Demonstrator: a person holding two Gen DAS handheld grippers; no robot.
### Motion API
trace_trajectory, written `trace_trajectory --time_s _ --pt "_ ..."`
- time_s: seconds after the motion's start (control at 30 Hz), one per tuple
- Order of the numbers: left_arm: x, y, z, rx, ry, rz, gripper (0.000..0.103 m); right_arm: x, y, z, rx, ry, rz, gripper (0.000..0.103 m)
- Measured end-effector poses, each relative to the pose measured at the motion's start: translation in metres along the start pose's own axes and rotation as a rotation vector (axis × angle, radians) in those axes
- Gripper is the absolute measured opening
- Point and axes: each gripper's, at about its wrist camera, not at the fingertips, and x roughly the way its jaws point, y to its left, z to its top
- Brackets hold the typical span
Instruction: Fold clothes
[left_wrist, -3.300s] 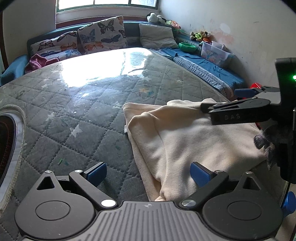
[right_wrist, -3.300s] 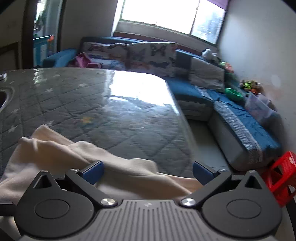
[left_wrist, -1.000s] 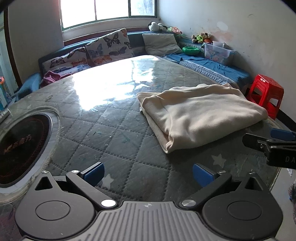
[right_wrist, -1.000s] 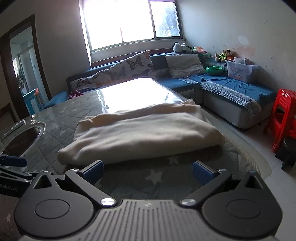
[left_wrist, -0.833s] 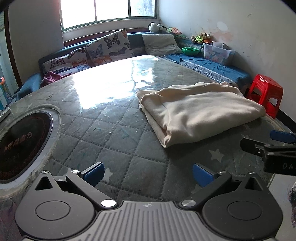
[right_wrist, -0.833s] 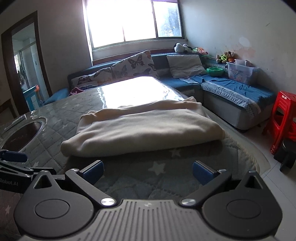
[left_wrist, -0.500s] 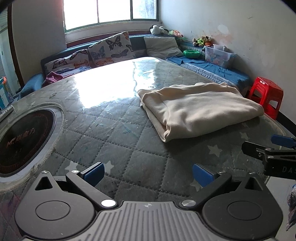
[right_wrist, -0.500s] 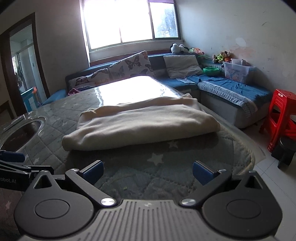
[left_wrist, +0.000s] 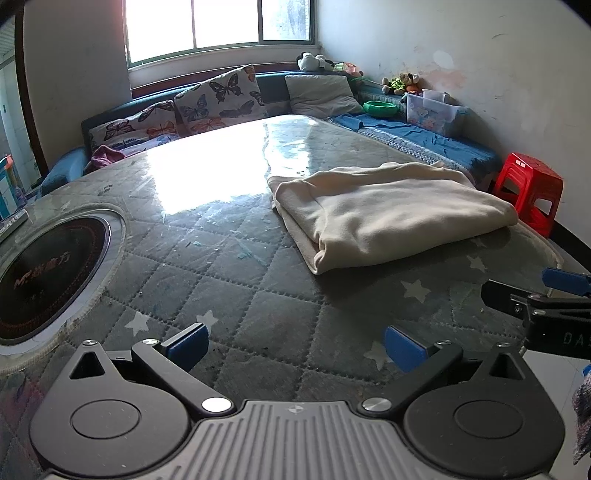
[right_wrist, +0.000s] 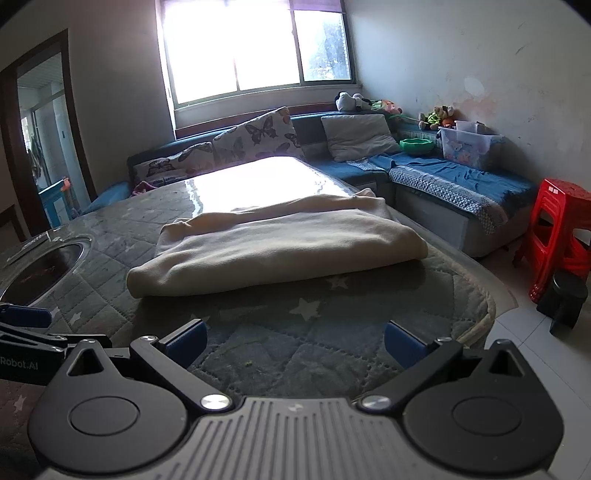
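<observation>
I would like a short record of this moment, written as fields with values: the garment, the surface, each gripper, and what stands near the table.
garment: cream fleece garment, folded into a thick flat bundle, lying free
surface: grey quilted table cover with white stars
left gripper: open, empty, above the cover, short of the garment
right gripper: open, empty, also short of the garment
built-in: round black cooktop set in the table
nearby: red plastic stool on the floor; blue corner sofa with butterfly cushions
</observation>
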Motion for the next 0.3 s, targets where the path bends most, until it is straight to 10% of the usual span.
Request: trace_trajectory --time_s 0.3 --pt "-0.0043 -0.0028 -0.0018 0.001 -0.005 -0.005 0.103 -0.0039 0.0039 -0.0022 -0.014 -0.007 -0.001 0.103"
